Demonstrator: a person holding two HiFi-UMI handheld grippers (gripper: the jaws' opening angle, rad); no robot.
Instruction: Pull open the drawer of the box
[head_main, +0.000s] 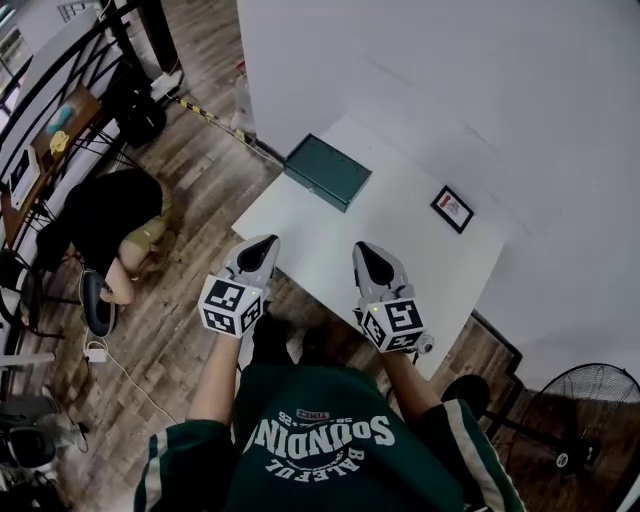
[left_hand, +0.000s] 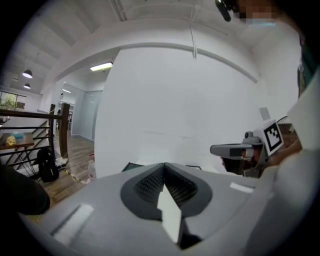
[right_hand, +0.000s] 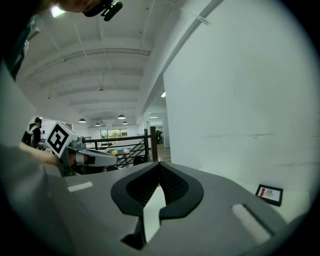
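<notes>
Left gripper (head_main: 262, 243) and right gripper (head_main: 365, 248): jaws pressed together, empty. We judge the dark green rectangular box (head_main: 327, 171) on the white tabletop (head_main: 400, 250) rigid, liable to slide; brace it, pull its front.

A plain white wall (head_main: 450, 80) rises behind the white bench (head_main: 420, 265). The wood-plank floor (head_main: 190, 160) spreads to the left, crossed by yellow-black tape (head_main: 205, 115). A black railing (head_main: 60, 75) runs along the far left, and a black fan (head_main: 590, 425) stands at lower right. A ceiling strip light (left_hand: 101, 66) glows.
</notes>
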